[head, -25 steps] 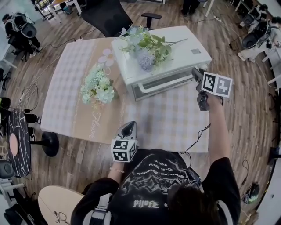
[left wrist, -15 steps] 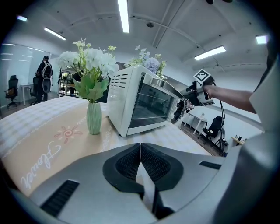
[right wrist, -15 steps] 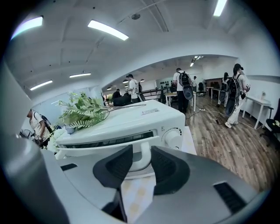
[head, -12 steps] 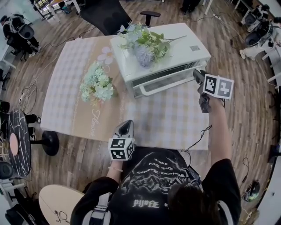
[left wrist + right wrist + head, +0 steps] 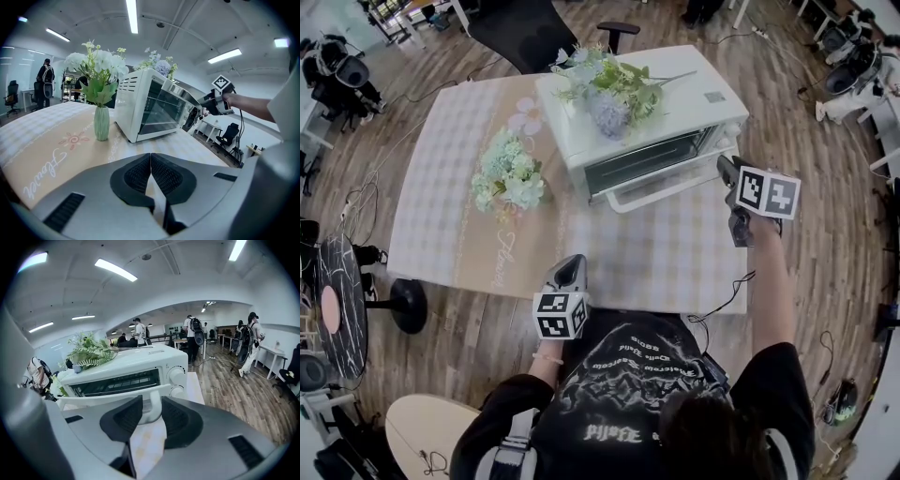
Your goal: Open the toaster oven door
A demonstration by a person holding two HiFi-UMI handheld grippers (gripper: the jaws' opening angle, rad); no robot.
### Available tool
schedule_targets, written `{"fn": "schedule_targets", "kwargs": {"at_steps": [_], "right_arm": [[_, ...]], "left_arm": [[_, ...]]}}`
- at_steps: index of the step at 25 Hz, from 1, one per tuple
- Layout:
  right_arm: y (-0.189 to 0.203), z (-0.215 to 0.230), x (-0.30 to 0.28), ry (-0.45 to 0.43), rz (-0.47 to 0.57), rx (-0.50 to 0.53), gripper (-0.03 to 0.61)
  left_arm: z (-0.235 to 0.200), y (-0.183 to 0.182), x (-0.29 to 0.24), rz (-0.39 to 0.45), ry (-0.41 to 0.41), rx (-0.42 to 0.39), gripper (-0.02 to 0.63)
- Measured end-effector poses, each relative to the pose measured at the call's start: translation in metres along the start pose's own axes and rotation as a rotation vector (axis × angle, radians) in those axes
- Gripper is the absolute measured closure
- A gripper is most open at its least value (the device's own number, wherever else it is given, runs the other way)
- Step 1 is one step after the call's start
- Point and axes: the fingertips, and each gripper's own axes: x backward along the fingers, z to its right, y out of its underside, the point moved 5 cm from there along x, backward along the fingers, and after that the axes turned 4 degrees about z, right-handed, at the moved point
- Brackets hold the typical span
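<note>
Our right claw [image 5: 151, 412] is clamped on the door handle [image 5: 153, 401] of the toaster oven [image 5: 712, 117] on the tabletop [image 5: 656, 258], and it just squeezed tighter. The door [image 5: 675, 186] is partly open. We should pull it slowly down toward us. That arm reaches forward, claw tipped down. Our left claw [image 5: 150, 174] is closed and empty, near us.

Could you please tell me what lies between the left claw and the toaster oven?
Only bare checked tablecloth, as the head view shows, separates the left claw from the toaster oven; the flower vase stands aside.
</note>
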Motion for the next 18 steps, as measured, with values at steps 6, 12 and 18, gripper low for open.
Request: {"fn": "schedule_targets", "kwargs": {"at_steps": [6, 12, 18], "right_arm": [[0.012, 0.002, 0.009, 0.027, -0.009, 0.007, 0.446], [0.031, 0.007, 0.017, 0.036, -0.013, 0.002, 0.448], [0.053, 0.014, 0.026, 0.05, -0.03, -0.005, 0.454]], "left_arm": [[-0.005, 0.003, 0.004, -0.014, -0.004, 0.007, 0.594], [-0.006, 0.005, 0.002, -0.023, 0.005, 0.01, 0.594], [-0.006, 0.005, 0.003, -0.017, 0.003, 0.035, 0.594]]}}
